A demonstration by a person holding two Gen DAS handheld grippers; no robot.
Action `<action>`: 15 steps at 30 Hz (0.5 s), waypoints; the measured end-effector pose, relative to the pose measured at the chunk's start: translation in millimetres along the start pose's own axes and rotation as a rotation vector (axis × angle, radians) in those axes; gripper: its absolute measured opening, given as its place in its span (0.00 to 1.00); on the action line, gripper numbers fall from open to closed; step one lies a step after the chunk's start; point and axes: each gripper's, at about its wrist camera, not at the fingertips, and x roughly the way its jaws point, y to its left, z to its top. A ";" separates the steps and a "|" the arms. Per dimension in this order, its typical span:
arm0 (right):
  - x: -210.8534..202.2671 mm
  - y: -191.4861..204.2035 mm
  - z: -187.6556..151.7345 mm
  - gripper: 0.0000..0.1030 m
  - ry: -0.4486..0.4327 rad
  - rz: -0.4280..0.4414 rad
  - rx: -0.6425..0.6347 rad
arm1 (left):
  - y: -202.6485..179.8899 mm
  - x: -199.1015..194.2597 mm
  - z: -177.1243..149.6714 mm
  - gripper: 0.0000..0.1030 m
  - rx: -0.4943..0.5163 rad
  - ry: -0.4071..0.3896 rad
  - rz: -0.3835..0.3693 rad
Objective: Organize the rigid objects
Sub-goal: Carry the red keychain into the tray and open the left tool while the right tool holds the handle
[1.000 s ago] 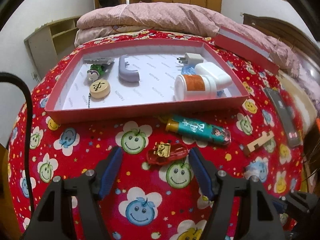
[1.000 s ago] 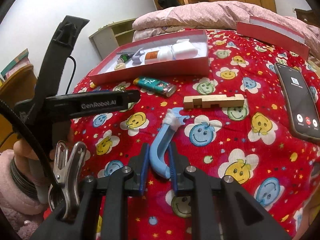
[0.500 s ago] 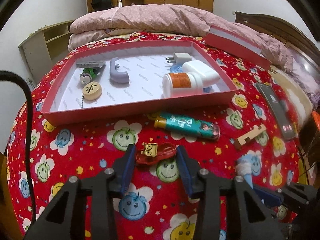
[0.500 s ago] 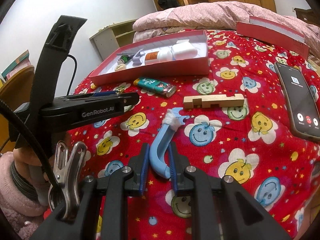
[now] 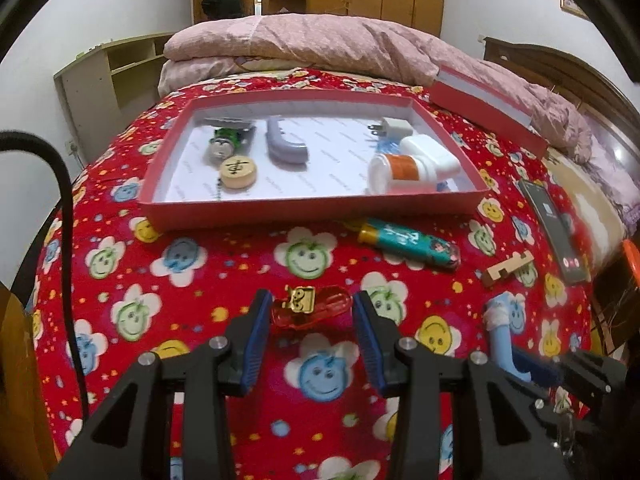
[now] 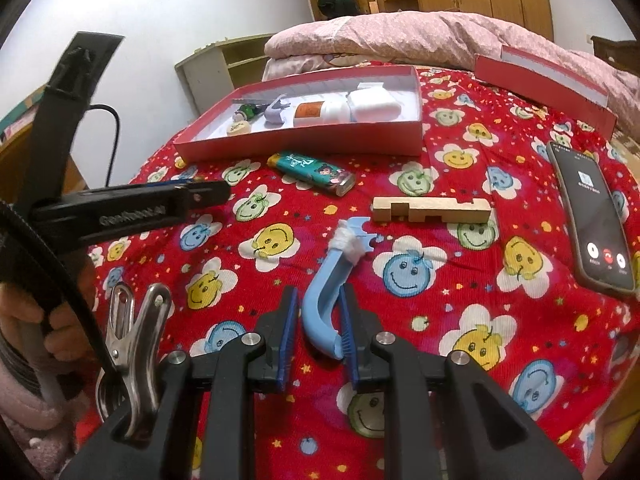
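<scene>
My left gripper is shut on a red translucent lighter with a gold cap, held just above the red smiley blanket. My right gripper is shut on a curved light blue plastic piece with a white wrapped tip; it also shows in the left wrist view. The red shallow box lies ahead and holds a white pill bottle, a grey curved piece, a wooden disc, a charger plug and a small green toy. A teal lighter and a wooden block lie on the blanket.
A black phone with a call screen lies at the right. The red box lid rests behind, by a pink quilt. A metal clip hangs at my right gripper's left. A low shelf stands left of the bed.
My left gripper closed its fingers on the red lighter and lifted it off the blanket, pulling back a little from the box. My right gripper stayed still, holding the blue piece.
</scene>
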 end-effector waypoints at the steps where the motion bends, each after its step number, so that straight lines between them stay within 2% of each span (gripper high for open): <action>1: 0.2 -0.4 -0.2 0.21 0.000 -0.003 -0.002 | 3.2 -2.6 -0.5 0.42 -0.006 -0.002 0.000; 8: 3.2 1.4 4.6 0.18 0.012 -0.020 -0.011 | 24.3 -21.1 2.6 0.42 -0.047 -0.037 0.001; 15: 3.2 8.2 13.1 0.18 0.026 -0.045 -0.047 | 42.4 -22.0 16.0 0.42 -0.091 -0.042 -0.010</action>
